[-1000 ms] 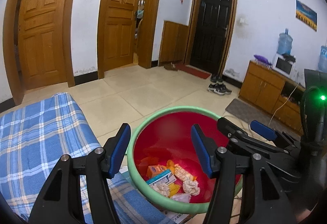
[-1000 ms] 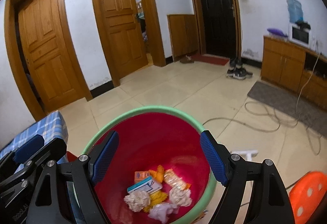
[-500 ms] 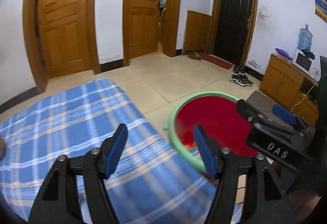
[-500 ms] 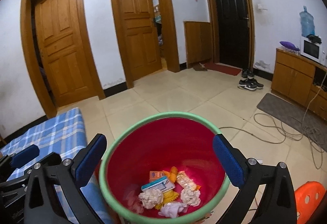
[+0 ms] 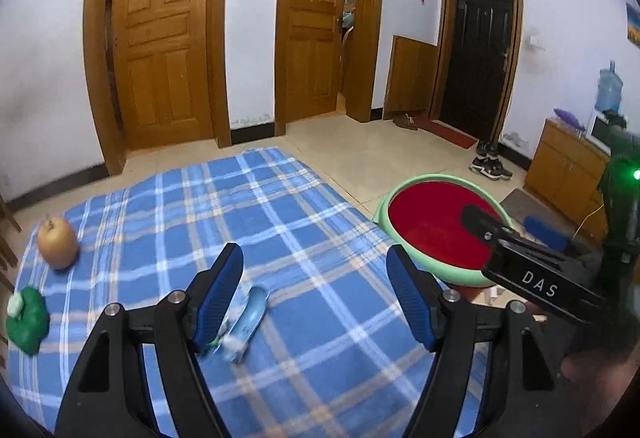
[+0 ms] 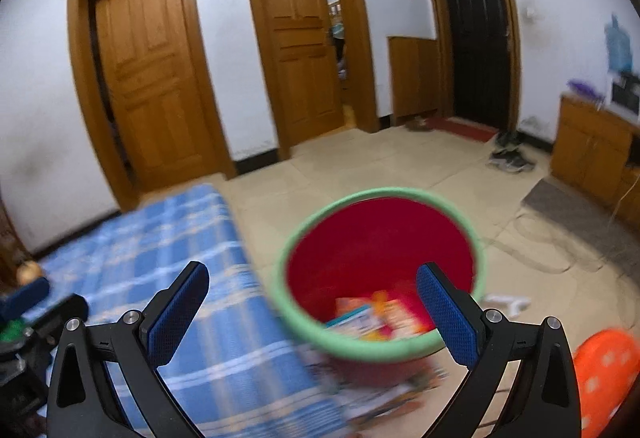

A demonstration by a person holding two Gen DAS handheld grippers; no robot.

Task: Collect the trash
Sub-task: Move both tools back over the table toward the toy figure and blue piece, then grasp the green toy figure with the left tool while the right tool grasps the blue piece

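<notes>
Left gripper (image 5: 314, 294) off bin (image 5: 400, 198), over blanket (image 5: 280, 206)

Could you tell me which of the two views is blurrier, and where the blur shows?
Right wrist view: clearly blurrier, the bin, its trash and the blue checked cloth smeared, doors soft too. Left wrist view: mostly sharp, with slight smear on the tube lying on the cloth; fisheye bends the door frames in both.
</notes>
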